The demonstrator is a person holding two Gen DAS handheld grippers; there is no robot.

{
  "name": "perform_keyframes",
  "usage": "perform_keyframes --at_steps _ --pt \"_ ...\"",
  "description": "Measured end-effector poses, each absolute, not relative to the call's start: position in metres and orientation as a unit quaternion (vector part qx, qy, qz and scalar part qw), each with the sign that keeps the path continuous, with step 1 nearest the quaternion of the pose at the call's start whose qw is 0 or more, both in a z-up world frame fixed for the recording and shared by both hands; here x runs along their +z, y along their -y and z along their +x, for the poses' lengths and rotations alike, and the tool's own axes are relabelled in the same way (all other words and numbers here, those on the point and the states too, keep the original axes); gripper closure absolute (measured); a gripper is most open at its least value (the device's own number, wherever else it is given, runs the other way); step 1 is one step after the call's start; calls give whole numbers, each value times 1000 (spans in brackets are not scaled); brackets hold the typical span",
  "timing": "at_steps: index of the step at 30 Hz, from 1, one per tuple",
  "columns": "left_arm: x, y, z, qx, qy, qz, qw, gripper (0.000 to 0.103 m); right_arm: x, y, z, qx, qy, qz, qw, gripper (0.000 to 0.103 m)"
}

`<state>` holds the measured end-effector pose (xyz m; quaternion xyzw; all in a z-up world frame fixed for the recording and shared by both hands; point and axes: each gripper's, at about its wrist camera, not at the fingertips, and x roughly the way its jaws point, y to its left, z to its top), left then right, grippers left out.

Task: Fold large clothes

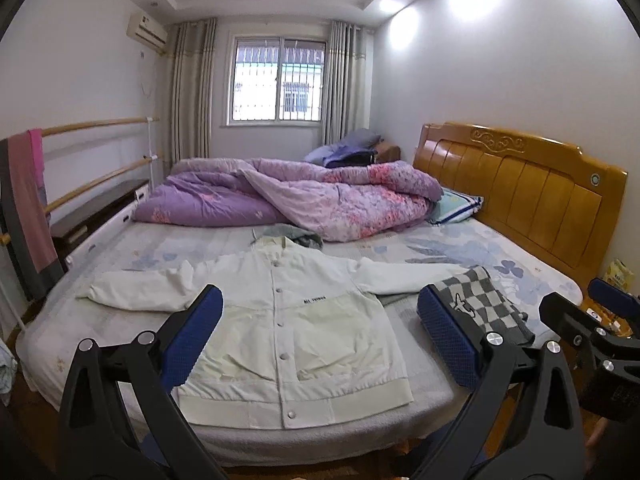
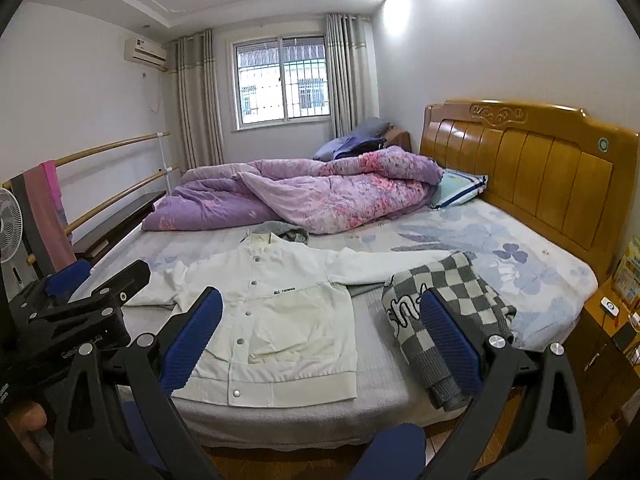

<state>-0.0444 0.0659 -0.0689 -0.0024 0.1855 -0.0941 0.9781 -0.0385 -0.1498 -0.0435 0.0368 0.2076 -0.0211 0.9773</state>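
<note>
A white snap-button jacket point(image 1: 288, 320) lies flat and face up on the bed, sleeves spread out to both sides; it also shows in the right wrist view point(image 2: 276, 312). My left gripper point(image 1: 320, 336) is open and empty, held above the bed's near edge over the jacket's lower part. My right gripper point(image 2: 320, 336) is open and empty, to the right of the left one, above the jacket's right hem. A folded grey and white checkered garment point(image 1: 484, 304) lies just right of the jacket, over the end of its right sleeve; it also shows in the right wrist view point(image 2: 440, 312).
A crumpled purple quilt point(image 1: 288, 196) covers the far half of the bed. A grey garment point(image 1: 296, 236) lies behind the jacket's collar. The wooden headboard point(image 1: 520, 184) is on the right, with a nightstand point(image 2: 608, 320) beside it. A rail with hanging cloths point(image 1: 28, 196) and a fan point(image 2: 8, 224) stand on the left.
</note>
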Motion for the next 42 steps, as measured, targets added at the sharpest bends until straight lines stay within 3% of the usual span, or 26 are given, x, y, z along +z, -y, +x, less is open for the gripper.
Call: perform_keyframes --at_steps 42 --pt "-65 -74 -41 -101 -171 8 980 5 -36 140 -40 -15 -190 36 981 8"
